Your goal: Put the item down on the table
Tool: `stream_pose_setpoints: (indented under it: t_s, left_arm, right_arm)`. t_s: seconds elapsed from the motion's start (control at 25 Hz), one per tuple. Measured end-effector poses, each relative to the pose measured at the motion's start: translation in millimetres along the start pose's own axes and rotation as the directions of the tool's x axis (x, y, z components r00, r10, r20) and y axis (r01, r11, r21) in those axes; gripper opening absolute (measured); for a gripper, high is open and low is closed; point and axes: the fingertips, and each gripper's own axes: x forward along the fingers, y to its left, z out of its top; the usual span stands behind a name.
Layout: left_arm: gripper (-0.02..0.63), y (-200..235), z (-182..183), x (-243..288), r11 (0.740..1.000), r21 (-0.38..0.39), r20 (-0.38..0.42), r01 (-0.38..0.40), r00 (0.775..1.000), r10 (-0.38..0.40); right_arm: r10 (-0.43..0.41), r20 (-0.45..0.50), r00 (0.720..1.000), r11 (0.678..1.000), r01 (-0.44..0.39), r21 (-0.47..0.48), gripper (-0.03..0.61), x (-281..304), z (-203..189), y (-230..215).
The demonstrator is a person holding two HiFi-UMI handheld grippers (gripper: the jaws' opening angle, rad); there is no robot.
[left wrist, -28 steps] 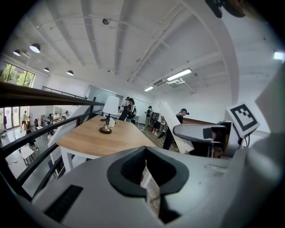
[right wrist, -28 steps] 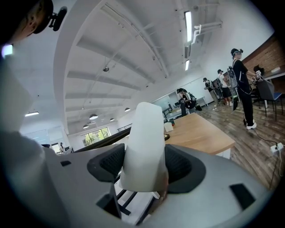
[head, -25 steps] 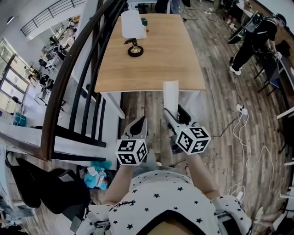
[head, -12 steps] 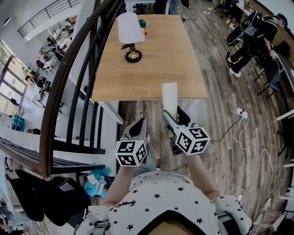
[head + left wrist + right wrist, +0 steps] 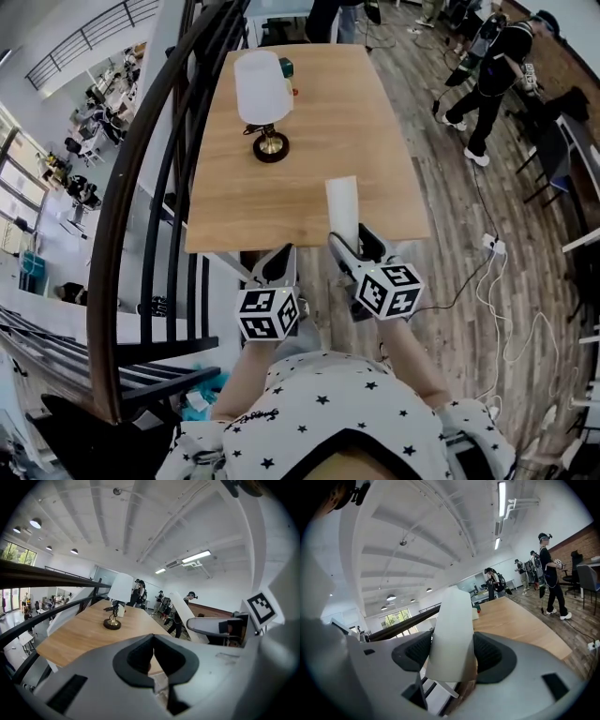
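The lamp (image 5: 264, 103) stands on the surface (image 5: 375, 131) toward its far left, and a railing (image 5: 141, 187) runs along the surface's left side. The tube (image 5: 342, 202) rises over the near edge, between the jaws of the right hand-held gripper (image 5: 349, 239). The left hand-held gripper (image 5: 279, 253) sits just left of it.

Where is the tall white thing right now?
In the head view, the tall white thing is held in the right gripper, over the near edge of the wooden table, right of the lamp.
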Motion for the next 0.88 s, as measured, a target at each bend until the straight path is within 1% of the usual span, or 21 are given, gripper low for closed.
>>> stream_pose_setpoints:
  t_s: [0.24,0.56,0.72,0.88]
  left_arm:
    - [0.012,39.3,30.9,51.8,1.0,-0.001,-0.008,0.022,1.0,-0.022]
    - [0.012,82.8,49.8,110.5,0.998,-0.005,-0.048,0.058,0.997,-0.059]
    - [0.012,103.7,51.3,134.0,0.998,-0.013,-0.075,0.062,0.995,-0.063]
    - [0.012,120.2,50.2,151.8,0.997,-0.018,-0.095,0.07,0.993,-0.071]
  right_arm:
    - [-0.022,-0.019,1.0,1.0,0.022,-0.006,0.281,63.5,17.9,-12.1]
    - [-0.076,-0.053,0.996,0.997,0.076,-0.002,0.281,133.0,23.5,-37.2]
    - [-0.103,-0.087,0.991,0.995,0.103,-0.004,0.281,163.5,16.1,-52.6]
    - [-0.127,-0.135,0.983,0.992,0.126,-0.015,0.281,191.1,-0.7,-68.0]
